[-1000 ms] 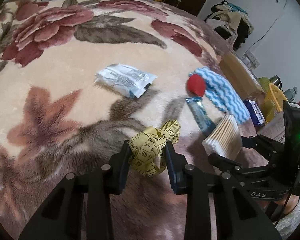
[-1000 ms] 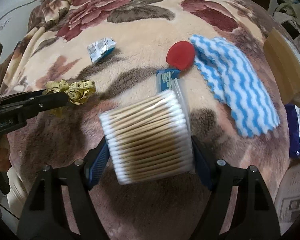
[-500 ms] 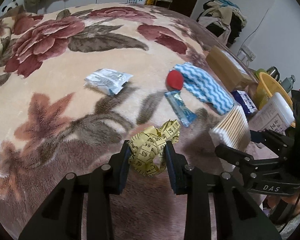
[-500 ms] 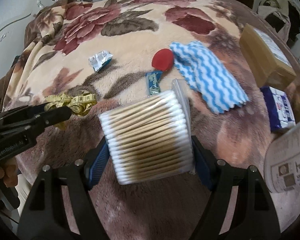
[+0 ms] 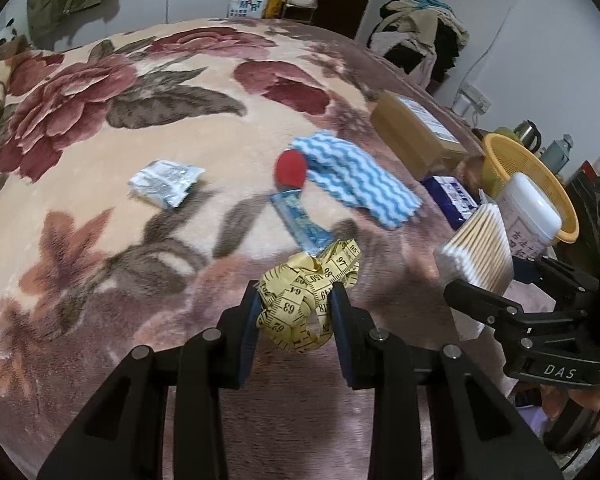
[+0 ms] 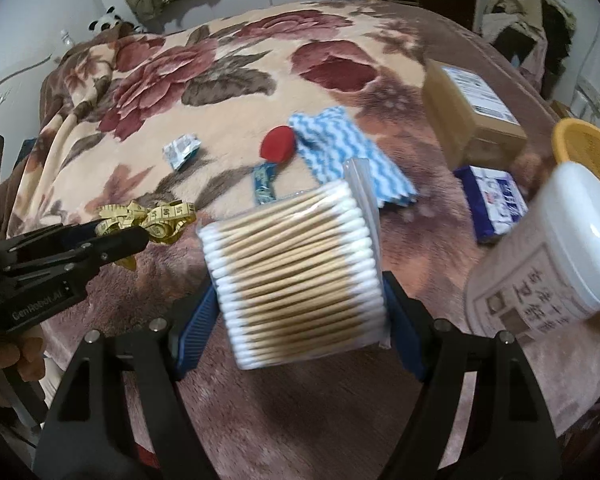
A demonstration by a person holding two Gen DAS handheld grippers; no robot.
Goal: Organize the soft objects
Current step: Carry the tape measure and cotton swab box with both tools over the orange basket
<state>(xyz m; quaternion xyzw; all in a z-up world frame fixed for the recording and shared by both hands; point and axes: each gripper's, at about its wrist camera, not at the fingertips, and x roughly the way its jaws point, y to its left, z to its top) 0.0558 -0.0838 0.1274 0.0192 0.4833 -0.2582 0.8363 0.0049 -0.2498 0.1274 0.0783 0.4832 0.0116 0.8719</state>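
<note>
Above the floral blanket (image 5: pixel 100 168), left gripper (image 5: pixel 296 306) is clamped on a bunched yellow measuring tape (image 5: pixel 308 300), held clear of the fabric. Right gripper (image 6: pixel 300 304) is clamped on a bagged pack of cotton swabs (image 6: pixel 296 272), also lifted, near a white-lidded jar (image 6: pixel 556 256) and yellow basket (image 6: pixel 588 148). Left on the blanket: red puff (image 5: pixel 291 168), blue-white wavy cloth (image 5: pixel 356 176), blue tube (image 5: pixel 300 220), small white packet (image 5: pixel 164 182).
</note>
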